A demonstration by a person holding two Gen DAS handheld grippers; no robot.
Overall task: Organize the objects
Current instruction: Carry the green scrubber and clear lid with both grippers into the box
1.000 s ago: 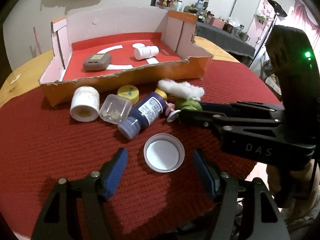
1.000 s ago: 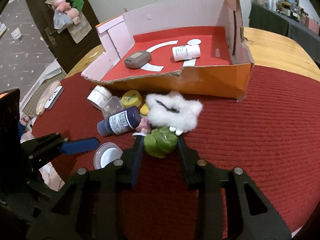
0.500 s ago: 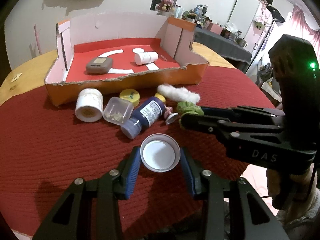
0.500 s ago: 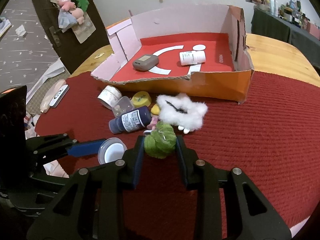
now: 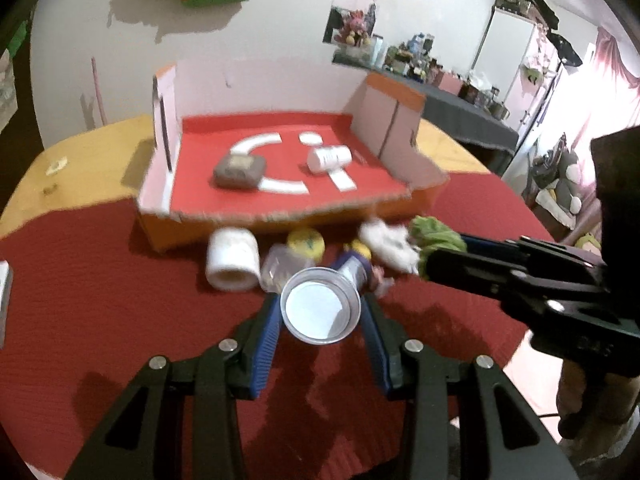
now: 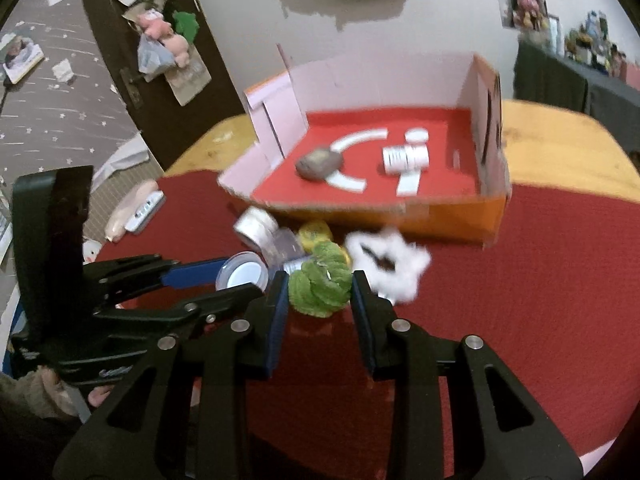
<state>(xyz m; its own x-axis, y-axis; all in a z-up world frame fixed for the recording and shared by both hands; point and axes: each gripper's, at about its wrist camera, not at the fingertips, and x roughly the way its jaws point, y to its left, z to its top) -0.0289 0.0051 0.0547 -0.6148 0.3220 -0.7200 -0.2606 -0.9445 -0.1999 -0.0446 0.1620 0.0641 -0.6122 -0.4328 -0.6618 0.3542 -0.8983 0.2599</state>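
My left gripper (image 5: 320, 312) is shut on a clear round lid (image 5: 319, 306) with a white inside, raised off the red mat. My right gripper (image 6: 320, 294) is shut on a green fuzzy toy (image 6: 320, 290), also off the mat; it shows at the right of the left wrist view as the green toy (image 5: 436, 236). Behind them lie a white tape roll (image 5: 232, 262), a clear small jar (image 5: 280, 266), a yellow lid (image 5: 306, 242), a dark blue bottle (image 5: 354, 270) and a white fluffy piece (image 6: 390, 266). The orange cardboard box (image 5: 280, 224) holds a grey device (image 5: 240, 170) and a white bottle (image 5: 330, 158).
The red mat (image 5: 100, 300) covers a round wooden table (image 5: 80, 160). A flat device (image 6: 140, 212) lies at the mat's left edge in the right wrist view. A dark door (image 6: 152, 60) and a cluttered counter (image 5: 440, 92) stand behind the table.
My left gripper's jaws came together on the clear lid and lifted it off the mat. My right gripper rose with the green toy. Both now sit nearer the box.
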